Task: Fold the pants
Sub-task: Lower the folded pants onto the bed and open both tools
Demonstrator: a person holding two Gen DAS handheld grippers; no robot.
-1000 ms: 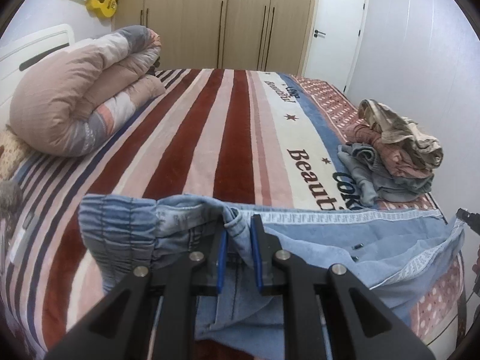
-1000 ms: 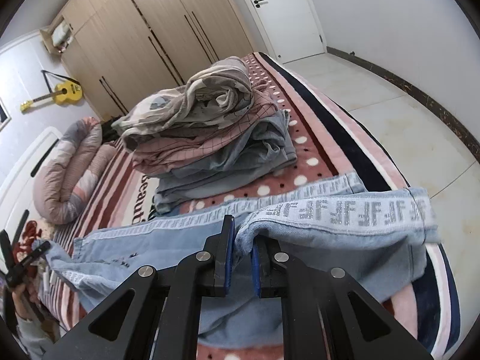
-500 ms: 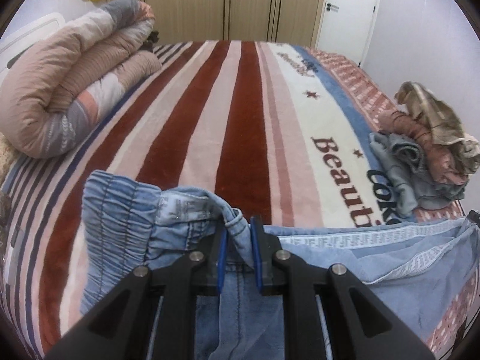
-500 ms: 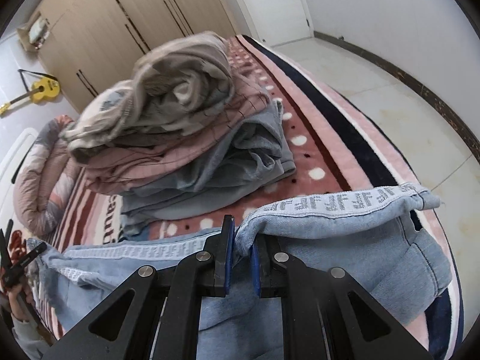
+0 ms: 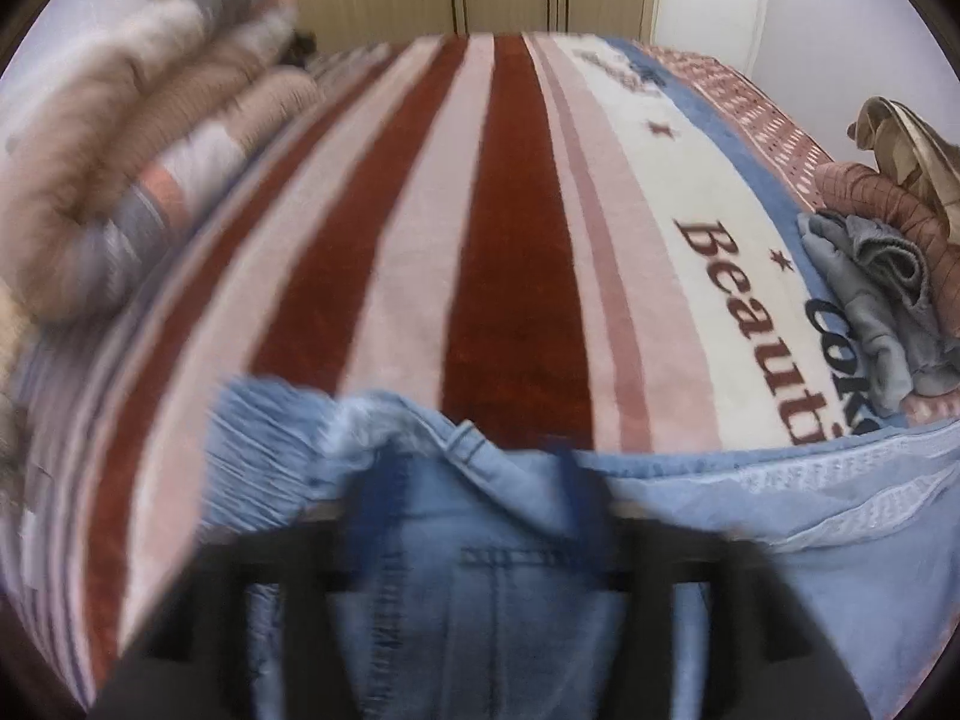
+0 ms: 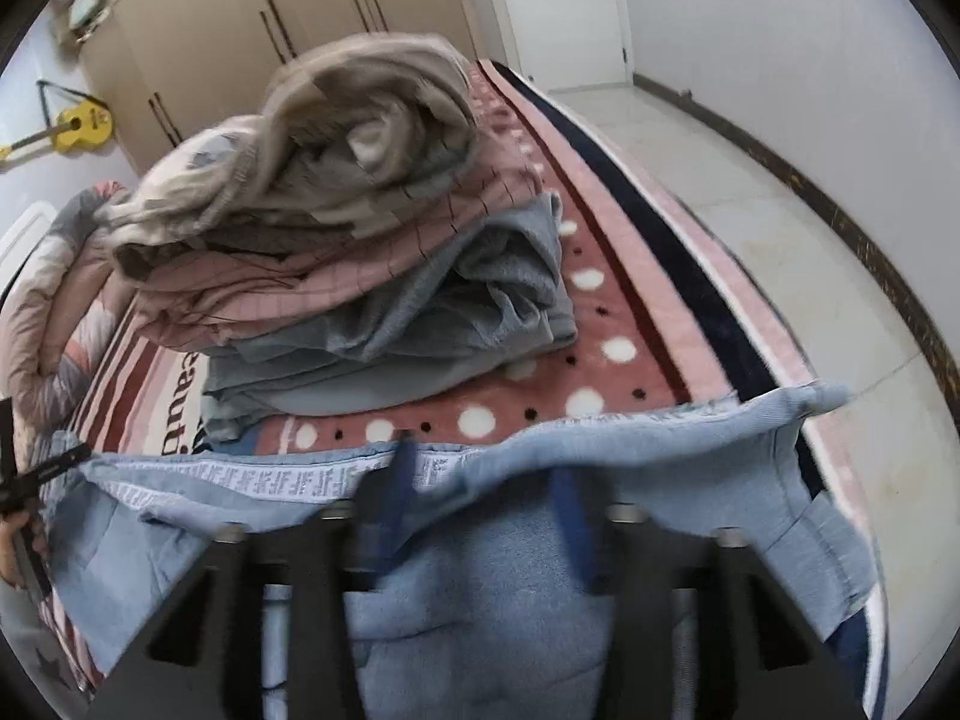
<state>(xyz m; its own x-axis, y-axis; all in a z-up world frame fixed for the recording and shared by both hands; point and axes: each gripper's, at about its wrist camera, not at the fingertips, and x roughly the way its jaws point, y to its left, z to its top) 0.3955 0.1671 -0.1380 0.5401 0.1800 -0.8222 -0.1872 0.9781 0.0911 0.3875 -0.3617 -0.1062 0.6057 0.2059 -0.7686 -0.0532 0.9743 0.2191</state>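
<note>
The bed [image 5: 510, 228] fills both views, covered by a striped blanket [image 5: 414, 276] in dark red, pink and cream, with dark lettering on the cream band at 3 o'clock in the left view. In the right view the blanket's edge is pink with white dots, and the tiled floor [image 6: 750, 192] runs from 1 to 3 o'clock past it. Wardrobes [image 6: 240, 18] stand at 11 o'clock there, a white door [image 6: 558, 6] at 12.

A rolled duvet [image 5: 120, 168] lies at 10 o'clock in the left view, blurred. A pile of clothes [image 6: 360, 228] sits at the centre of the right view, grey-blue under pink under beige; the same pile shows at 3 o'clock in the left view.

The pants [image 5: 480, 570], light blue denim, lie across the near edge of the bed, from 5 to 8 o'clock in the left view and from 4 to 9 o'clock in the right. The gathered waistband is at 8 o'clock in the left view; a patterned side stripe runs toward 3 o'clock.

The left gripper [image 5: 474, 498] is at 6 o'clock, its jaws opening, blue pads apart with denim between them and not pressed. The right gripper [image 6: 486, 498] is at 6 o'clock, its jaws opening too, pads apart over the pants.

A yellow guitar [image 6: 78, 126] hangs at 10 o'clock in the right view. A hand [image 6: 18, 546] shows at 9 o'clock.
</note>
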